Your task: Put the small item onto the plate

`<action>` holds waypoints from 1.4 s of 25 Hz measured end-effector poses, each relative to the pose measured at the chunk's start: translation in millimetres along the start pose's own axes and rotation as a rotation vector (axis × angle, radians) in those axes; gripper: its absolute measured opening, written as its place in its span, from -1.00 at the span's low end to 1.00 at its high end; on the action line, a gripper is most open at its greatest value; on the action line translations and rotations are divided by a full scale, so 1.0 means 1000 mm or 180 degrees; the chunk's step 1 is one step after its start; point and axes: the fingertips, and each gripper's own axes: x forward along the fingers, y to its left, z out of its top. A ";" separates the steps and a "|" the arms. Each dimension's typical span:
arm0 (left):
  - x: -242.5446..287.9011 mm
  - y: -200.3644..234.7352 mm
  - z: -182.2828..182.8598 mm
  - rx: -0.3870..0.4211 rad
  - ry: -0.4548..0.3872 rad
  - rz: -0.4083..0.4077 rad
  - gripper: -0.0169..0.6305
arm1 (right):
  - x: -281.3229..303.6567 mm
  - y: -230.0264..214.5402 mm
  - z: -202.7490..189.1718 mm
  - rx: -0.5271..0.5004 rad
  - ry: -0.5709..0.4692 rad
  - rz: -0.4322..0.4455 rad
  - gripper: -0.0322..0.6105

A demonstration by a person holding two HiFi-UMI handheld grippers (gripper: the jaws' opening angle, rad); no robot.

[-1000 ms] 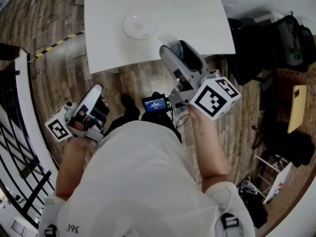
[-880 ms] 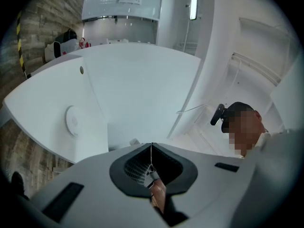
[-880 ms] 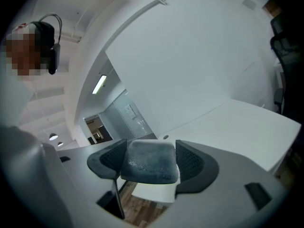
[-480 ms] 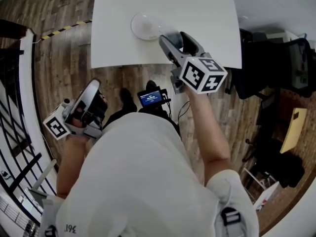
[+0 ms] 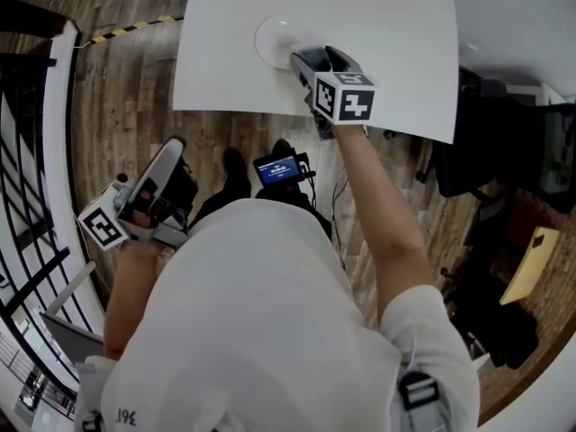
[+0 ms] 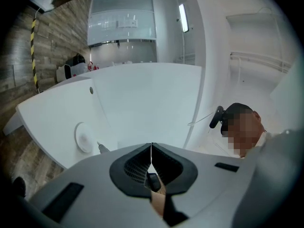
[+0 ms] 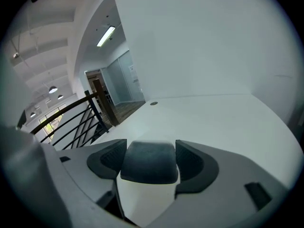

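Note:
The white plate lies on the white table near its front edge; the left gripper view shows the plate too. My right gripper reaches over the table, its tip at the plate's right rim. It is shut on the small item, a white block with a dark grey top, held between the jaws of the right gripper. My left gripper hangs low over the wooden floor, off the table's front left. The left gripper has its jaws pressed together with nothing in them.
A black device with a blue screen is below the table's front edge. Black railing runs along the left. Yellow-black tape marks the floor. Dark chairs and bags stand at the right. A small round hole sits in the tabletop.
My right gripper has carried the small item forward from the table's front edge to the plate's rim. The left gripper has stayed low at the left.

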 end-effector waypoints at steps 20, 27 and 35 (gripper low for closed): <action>0.008 0.014 0.005 -0.0031 -0.0002 0.0127 -0.93 | 0.083 -0.017 -0.030 -0.0418 0.0652 -0.0228 0.11; 0.011 0.019 0.009 -0.0073 0.0021 0.0092 -0.93 | 0.089 -0.012 -0.039 -0.0626 0.0829 -0.0237 0.11; 0.018 0.017 0.011 -0.0077 0.0057 0.0027 -0.93 | 0.088 -0.012 -0.049 -0.0746 0.1041 -0.0355 0.11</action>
